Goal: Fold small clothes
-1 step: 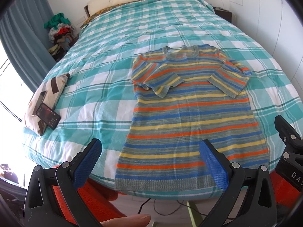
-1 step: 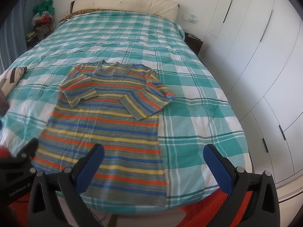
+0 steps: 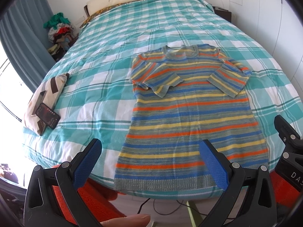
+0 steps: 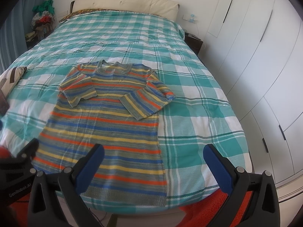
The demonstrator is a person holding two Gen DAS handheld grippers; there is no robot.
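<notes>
A phone (image 3: 48, 115) is lying on a patterned pillow (image 3: 44, 102) at the bed's (image 3: 106, 60) left edge, cut off in the right wrist view. Both the left gripper (image 3: 150, 165) and right gripper (image 4: 154, 167) are hovering with fingers apart above the striped sweater (image 3: 189, 113), lying flat near the foot, sleeves folded inward.
</notes>
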